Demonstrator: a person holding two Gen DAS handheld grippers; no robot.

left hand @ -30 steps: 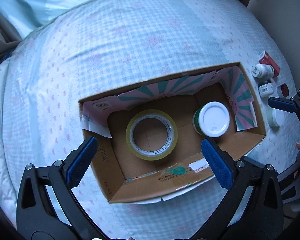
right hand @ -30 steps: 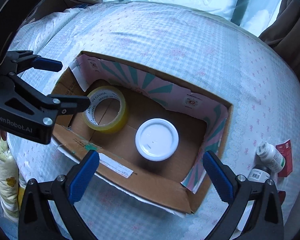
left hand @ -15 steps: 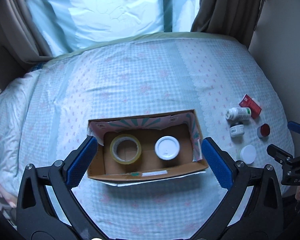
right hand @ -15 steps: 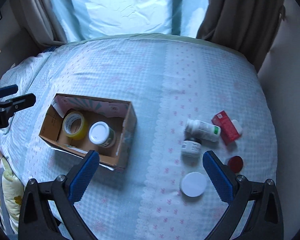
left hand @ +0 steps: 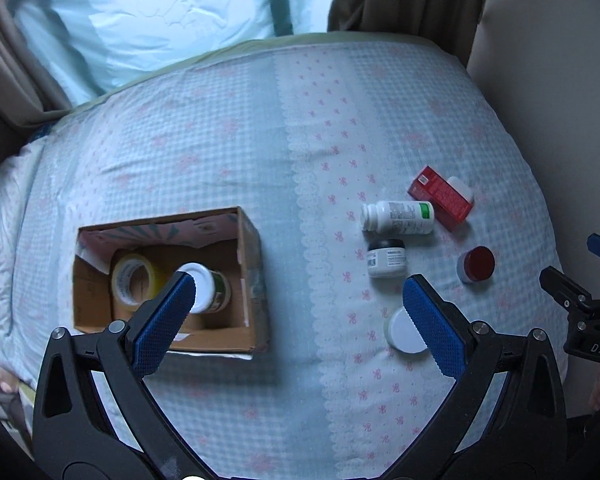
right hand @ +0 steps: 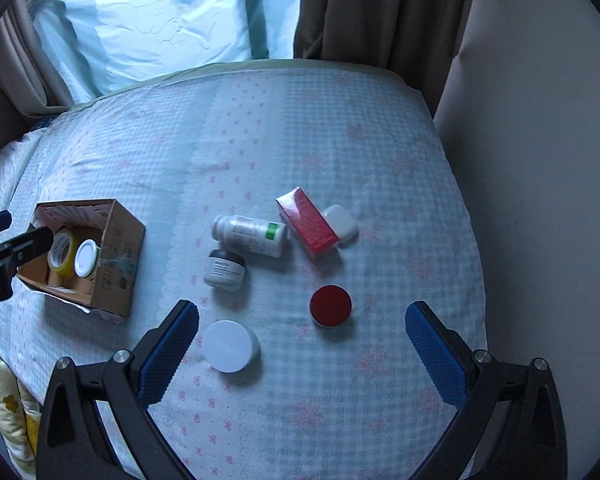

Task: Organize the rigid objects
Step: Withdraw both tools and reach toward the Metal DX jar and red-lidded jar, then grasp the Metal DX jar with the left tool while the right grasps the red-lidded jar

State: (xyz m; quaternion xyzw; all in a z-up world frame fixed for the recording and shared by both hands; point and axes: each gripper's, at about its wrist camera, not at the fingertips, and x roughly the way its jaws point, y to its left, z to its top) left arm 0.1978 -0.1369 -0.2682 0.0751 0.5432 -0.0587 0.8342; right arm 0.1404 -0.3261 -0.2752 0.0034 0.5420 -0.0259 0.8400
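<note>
A cardboard box (left hand: 252, 264) (right hand: 118, 256) stands on the bed at the left and holds a yellow tape roll (left hand: 134, 276) and a white-lidded jar (left hand: 206, 286). To its right lie a white bottle (right hand: 252, 234), a small grey jar (right hand: 224, 270), a red carton (right hand: 308, 226), a white case (right hand: 342, 220), a red-lidded jar (right hand: 330, 305) and a white-lidded jar (right hand: 229, 345). My left gripper (left hand: 300, 320) is open and empty, high above the bed. My right gripper (right hand: 302, 344) is open and empty above the two lidded jars.
The bed wears a light blue checked cover (right hand: 340, 152). A pale blue pillow (right hand: 160, 28) and brown curtain (right hand: 380, 8) are at the back. A wall (right hand: 532, 160) runs along the right edge of the bed.
Both grippers have risen and pulled back from the box, then shifted right. The loose items now sit in front of the right gripper. Both stayed open.
</note>
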